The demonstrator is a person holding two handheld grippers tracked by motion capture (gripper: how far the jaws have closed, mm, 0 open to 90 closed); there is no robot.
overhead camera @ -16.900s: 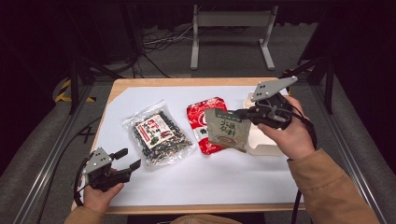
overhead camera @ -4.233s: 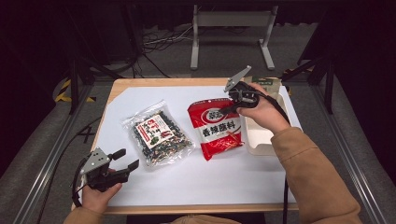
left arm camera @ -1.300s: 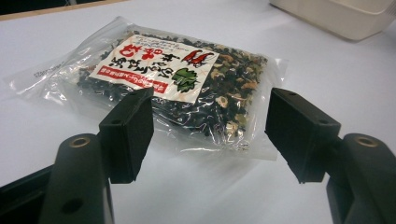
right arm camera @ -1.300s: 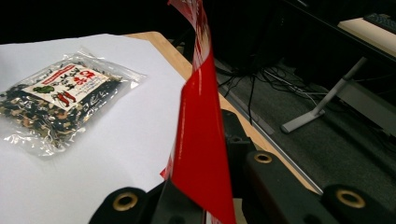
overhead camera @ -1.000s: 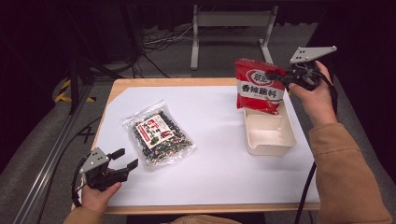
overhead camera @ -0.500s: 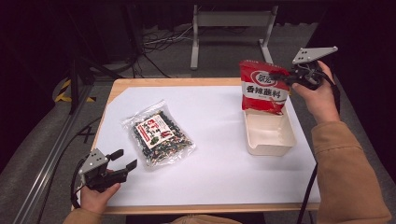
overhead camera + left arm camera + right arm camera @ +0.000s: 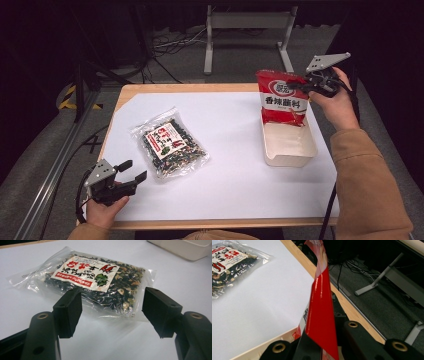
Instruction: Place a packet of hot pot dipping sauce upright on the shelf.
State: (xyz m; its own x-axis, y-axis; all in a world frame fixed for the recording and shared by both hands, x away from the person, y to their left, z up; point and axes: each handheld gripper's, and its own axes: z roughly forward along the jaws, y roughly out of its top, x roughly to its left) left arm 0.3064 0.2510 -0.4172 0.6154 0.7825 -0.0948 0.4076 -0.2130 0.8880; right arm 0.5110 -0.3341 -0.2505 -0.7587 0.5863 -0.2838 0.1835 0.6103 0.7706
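While the left tool [image 7: 131, 171] rests low at the bench's [image 7: 235, 200] near left corner in the person's left hand [image 7: 105, 212], its jaws stand wide apart with nothing between them, pointing toward the clear bag of dark dried mix [image 7: 169, 142] lying flat on the white surface just beyond. Farther right sits a cream tray [image 7: 290, 152] near the bench's right edge. Above its far end hangs an upright red snack packet [image 7: 282, 97], pinched at its upper edge by the right tool [image 7: 302, 85], jaws closed on it, held in the right hand [image 7: 340, 102].
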